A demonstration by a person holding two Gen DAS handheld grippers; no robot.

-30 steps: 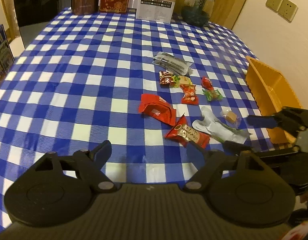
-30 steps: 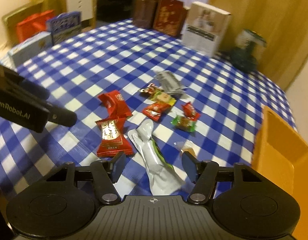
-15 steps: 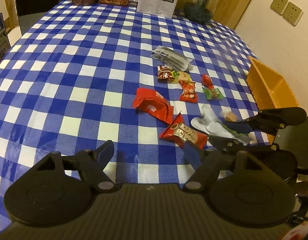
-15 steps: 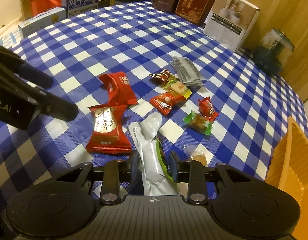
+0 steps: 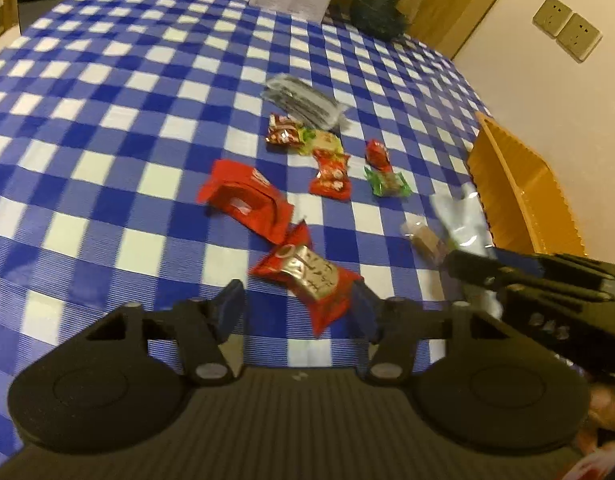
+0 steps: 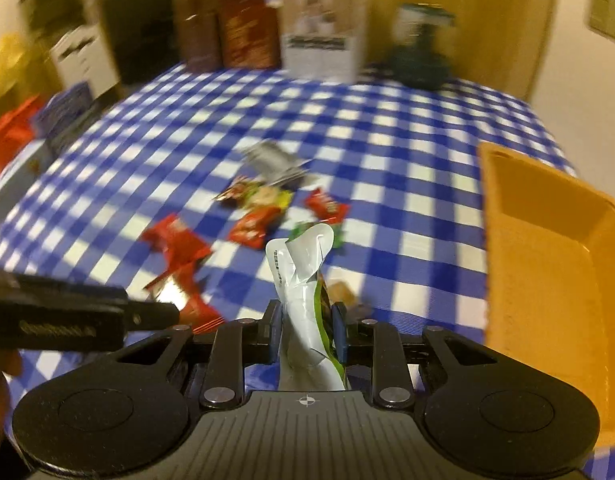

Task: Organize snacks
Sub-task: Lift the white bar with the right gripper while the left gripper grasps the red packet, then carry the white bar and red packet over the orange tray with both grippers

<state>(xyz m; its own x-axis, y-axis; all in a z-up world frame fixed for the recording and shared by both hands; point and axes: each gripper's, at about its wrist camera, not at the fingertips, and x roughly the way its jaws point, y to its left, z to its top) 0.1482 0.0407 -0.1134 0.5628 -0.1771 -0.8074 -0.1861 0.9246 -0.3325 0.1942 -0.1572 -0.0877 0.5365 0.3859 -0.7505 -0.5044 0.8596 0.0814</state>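
My right gripper (image 6: 306,330) is clamped on a silver-and-green snack pouch (image 6: 303,280); the pads press its crumpled middle from both sides and the pouch stands up between them, its white top end above the tablecloth, clear of the table; from the left wrist view the same pouch (image 5: 461,220) shows beside the edge of the orange tray (image 5: 519,184), with the right gripper's dark fingers across it. My left gripper (image 5: 297,308) has its jaws apart and they have just been closing; a red-and-gold snack packet (image 5: 311,276) lies flat on the blue-and-white checked tablecloth (image 5: 107,120) between the blue pads; its lower end lies just beside the right pad, and I cannot tell whether they touch; the left pad is clear of it. Just beyond it lies a larger red packet (image 5: 243,200); further off a cluster of small wrapped sweets, red (image 5: 331,176), red again (image 5: 377,154), green (image 5: 387,184) and yellow-green (image 5: 321,142), and a grey-black foil pack (image 5: 303,100) behind them; a small brownish sweet in clear wrap (image 5: 421,236) lies near the pouch. The orange tray (image 6: 547,264) sits at the right edge of the table, close to the held pouch. At the far end of the table stand a white carton (image 6: 325,36), two dark red-brown boxes (image 6: 227,32) and a green glass jar (image 6: 421,52); the right view is blurred.
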